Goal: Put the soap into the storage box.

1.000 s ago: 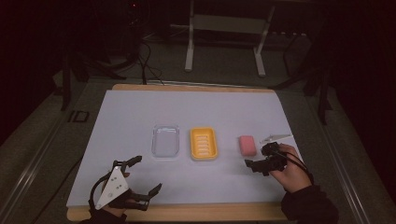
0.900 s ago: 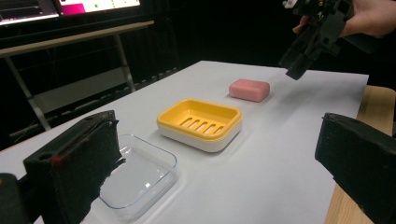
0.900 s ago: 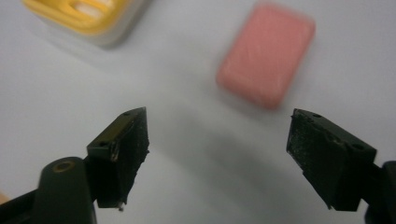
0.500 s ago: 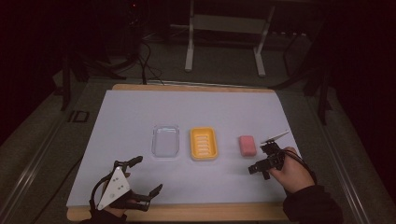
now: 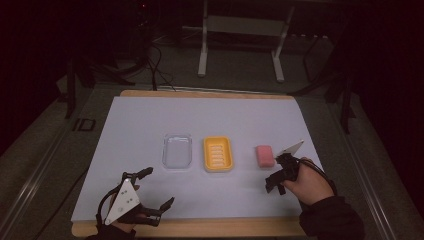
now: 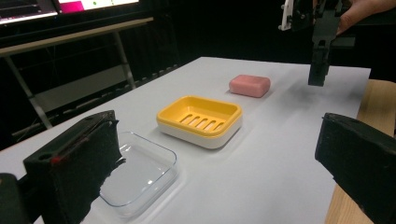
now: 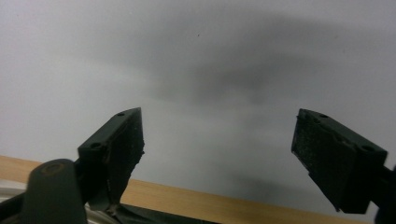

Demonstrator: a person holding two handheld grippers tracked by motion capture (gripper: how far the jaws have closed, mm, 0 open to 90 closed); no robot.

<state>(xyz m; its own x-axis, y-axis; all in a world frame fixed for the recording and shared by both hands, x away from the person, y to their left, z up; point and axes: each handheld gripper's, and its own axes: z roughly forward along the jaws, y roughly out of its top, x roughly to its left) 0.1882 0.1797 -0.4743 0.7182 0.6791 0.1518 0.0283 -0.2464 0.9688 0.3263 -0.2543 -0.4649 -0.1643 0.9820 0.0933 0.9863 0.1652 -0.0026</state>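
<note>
Right now my right gripper (image 5: 275,181) hangs over the white table (image 5: 150,120) near its front right edge, jaws pointing down at bare surface. They have just been closing a touch after swinging wide, and they stand well apart with nothing between them; in the right gripper view I see just the white top and the wooden edge strip (image 7: 224,203) beneath them. The pink soap bar (image 5: 264,155) lies flat on the table just beyond that gripper, close but untouched. To its left sits the yellow soap dish (image 5: 217,154), and left of that the clear plastic tray (image 5: 177,151), all three in a row. My left gripper (image 5: 150,192) rests low at the front left corner, jaws spread wide and empty, aimed across the tray toward the dish.
</note>
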